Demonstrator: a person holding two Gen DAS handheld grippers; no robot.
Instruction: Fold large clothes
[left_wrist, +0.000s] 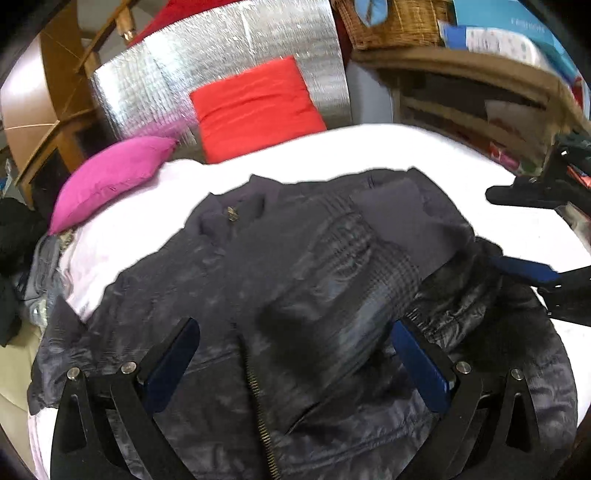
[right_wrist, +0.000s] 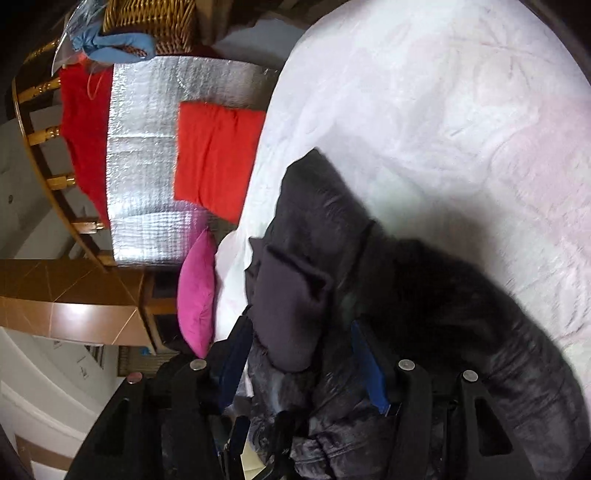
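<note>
Jacket (left_wrist: 295, 295), dark navy, quilted lining, brass zipper: lies spread across the white bed (left_wrist: 369, 151), partly folded, one sleeve with ribbed cuff laid over the body.

Left to right in the left wrist view:
- Dark and grey clothes pile (left_wrist: 33, 266) at the bed's left edge.
- Magenta pillow (left_wrist: 107, 181) on the bed's far left corner, just beside the jacket's collar end.
- Silver foil sheet (left_wrist: 221, 66) upright behind the bed; red cushion (left_wrist: 255, 107) leaning against it.
- Left gripper (left_wrist: 295, 362): fingers spread wide, blue pads apart, hovering over the jacket's zipper side; nothing pinched between them.
- Wicker basket (left_wrist: 391, 22) on a wooden shelf (left_wrist: 461, 74) at upper right.
- Right gripper (left_wrist: 532, 273): at the jacket's right edge, one blue pad against the fabric.

Right wrist view, camera rolled sideways:
- Magenta pillow (right_wrist: 197, 291), red cushion (right_wrist: 218, 155) and foil sheet (right_wrist: 144, 162) at left.
- Right gripper (right_wrist: 303, 354): fingers spread, with the ribbed cuff and bunched jacket (right_wrist: 424, 295) fabric lying between the blue pads; whether the pads press on it, cannot tell.
- Bare white bed (right_wrist: 461, 110) at right.
</note>
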